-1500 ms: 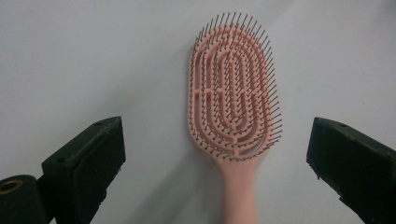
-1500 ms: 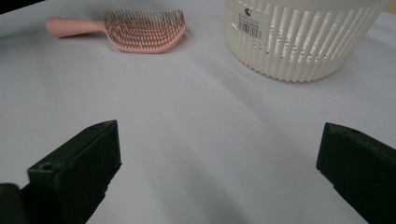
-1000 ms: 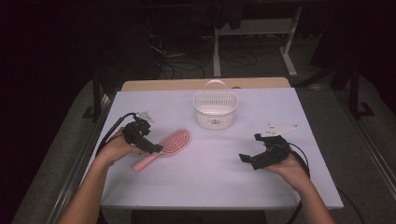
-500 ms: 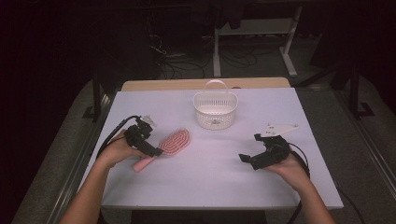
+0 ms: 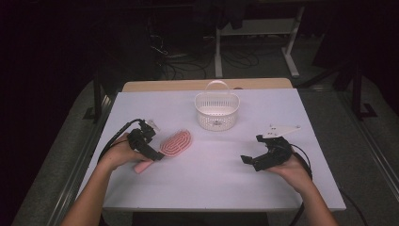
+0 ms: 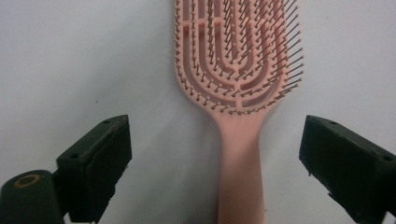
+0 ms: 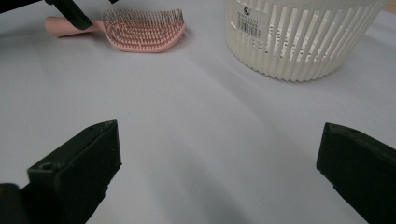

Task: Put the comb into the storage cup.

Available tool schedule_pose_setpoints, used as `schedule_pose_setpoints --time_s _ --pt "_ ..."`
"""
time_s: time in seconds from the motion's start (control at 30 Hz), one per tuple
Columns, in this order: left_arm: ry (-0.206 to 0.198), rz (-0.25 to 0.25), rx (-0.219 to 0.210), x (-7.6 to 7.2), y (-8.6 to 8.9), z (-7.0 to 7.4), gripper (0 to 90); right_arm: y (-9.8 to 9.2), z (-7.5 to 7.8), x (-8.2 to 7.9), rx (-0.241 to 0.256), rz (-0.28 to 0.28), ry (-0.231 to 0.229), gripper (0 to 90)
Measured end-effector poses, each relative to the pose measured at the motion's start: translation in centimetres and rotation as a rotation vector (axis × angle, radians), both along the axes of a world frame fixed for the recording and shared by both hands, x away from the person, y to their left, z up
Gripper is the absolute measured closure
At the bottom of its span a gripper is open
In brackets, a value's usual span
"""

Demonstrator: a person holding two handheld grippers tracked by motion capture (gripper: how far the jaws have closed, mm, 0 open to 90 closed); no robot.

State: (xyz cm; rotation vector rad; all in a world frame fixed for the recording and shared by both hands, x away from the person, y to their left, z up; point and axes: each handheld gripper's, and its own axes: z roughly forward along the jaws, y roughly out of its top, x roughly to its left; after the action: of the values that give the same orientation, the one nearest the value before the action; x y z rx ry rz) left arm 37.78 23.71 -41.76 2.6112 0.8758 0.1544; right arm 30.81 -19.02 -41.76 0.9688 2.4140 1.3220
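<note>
At about 9 o'clock on the white worktop (image 5: 211, 188), the pink hairbrush (image 5: 175, 143) lay bristles up, its long axis running from handle at 8 o'clock to head at 2 o'clock, toward the white basket (image 5: 216, 111). The left tongs (image 6: 215, 154) stood wide open astride the handle, touching nothing. The right tongs (image 5: 258, 150), also wide and empty, hovered at 4 o'clock. Compared with a second earlier, the left tongs had slid closer over the handle; the brush lay unmoved.
</note>
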Motion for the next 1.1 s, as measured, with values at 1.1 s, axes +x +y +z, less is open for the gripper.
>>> schedule_pose_setpoints --time_s 1.1 --pt "0.05 -0.007 0.067 -0.1 -0.93 -0.68 42.7 0.03 -0.04 0.07 0.002 0.0 0.003 0.0"
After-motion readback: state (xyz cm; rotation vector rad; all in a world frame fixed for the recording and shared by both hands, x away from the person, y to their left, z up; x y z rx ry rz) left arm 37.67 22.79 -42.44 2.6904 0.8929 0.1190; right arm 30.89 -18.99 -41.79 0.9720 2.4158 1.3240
